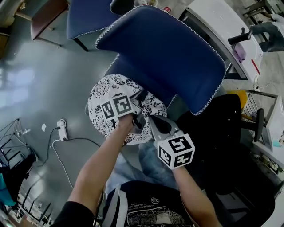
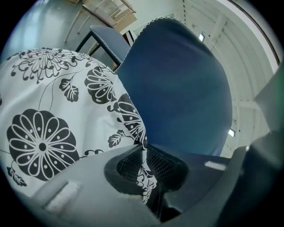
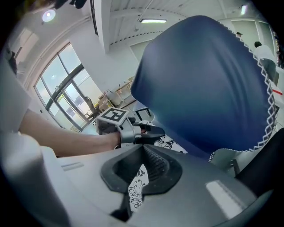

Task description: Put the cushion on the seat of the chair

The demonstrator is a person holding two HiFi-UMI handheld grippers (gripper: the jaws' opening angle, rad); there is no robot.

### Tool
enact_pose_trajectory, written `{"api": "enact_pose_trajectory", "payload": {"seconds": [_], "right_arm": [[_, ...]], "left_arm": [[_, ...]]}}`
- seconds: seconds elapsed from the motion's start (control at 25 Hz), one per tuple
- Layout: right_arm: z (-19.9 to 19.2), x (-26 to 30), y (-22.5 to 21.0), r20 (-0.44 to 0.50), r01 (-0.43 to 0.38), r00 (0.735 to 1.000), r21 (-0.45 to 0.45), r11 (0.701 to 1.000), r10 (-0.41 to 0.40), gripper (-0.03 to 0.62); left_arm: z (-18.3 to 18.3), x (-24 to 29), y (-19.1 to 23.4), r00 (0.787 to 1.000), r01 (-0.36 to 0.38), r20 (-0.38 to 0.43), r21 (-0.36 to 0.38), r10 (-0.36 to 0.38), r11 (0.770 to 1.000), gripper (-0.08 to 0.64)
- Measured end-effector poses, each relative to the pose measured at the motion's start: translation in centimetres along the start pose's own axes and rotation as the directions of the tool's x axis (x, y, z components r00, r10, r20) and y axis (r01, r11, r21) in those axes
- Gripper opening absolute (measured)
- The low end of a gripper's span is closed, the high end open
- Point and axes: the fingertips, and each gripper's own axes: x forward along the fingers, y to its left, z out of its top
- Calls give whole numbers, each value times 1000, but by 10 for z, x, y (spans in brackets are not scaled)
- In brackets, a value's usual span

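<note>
The cushion is round and white with black flower print. It lies over the blue seat of the chair, below the chair's blue backrest. My left gripper is shut on the cushion's near edge, and the fabric runs up between its pads. My right gripper is shut on the same edge a little nearer to me, with a strip of printed fabric pinched in its jaws. In the right gripper view the left gripper shows ahead, in front of the backrest.
A second blue chair stands behind at the left, by a wooden table. A black chair is close at the right, under a white desk. A power strip and cable lie on the grey floor at the left.
</note>
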Motion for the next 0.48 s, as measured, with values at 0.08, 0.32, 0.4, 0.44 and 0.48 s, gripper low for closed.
{"api": "enact_pose_trajectory", "payload": {"seconds": [0.08, 0.32, 0.4, 0.44, 0.48], "right_arm": [[1, 4, -2, 0, -4, 1000, 1, 1000, 4, -2], [-4, 4, -9, -13, 0, 1000, 19, 1000, 0, -2], [-4, 3, -10, -12, 7, 1000, 26, 1000, -7, -2], [-3, 3, -10, -10, 10, 1000, 30, 999, -10, -2], [-2, 2, -10, -6, 14, 1000, 35, 999, -13, -2]], "left_arm": [[5, 6, 5, 1000, 0, 5, -7, 0, 1000, 38], [8, 13, 10, 1000, 17, 0, -34, -17, 999, 146], [9, 8, 10, 1000, 8, -4, -23, -8, 1000, 144], [10, 5, 9, 1000, 6, -7, -14, -6, 1000, 144], [10, 1, 6, 1000, 8, -9, -4, -8, 1000, 144]]}}
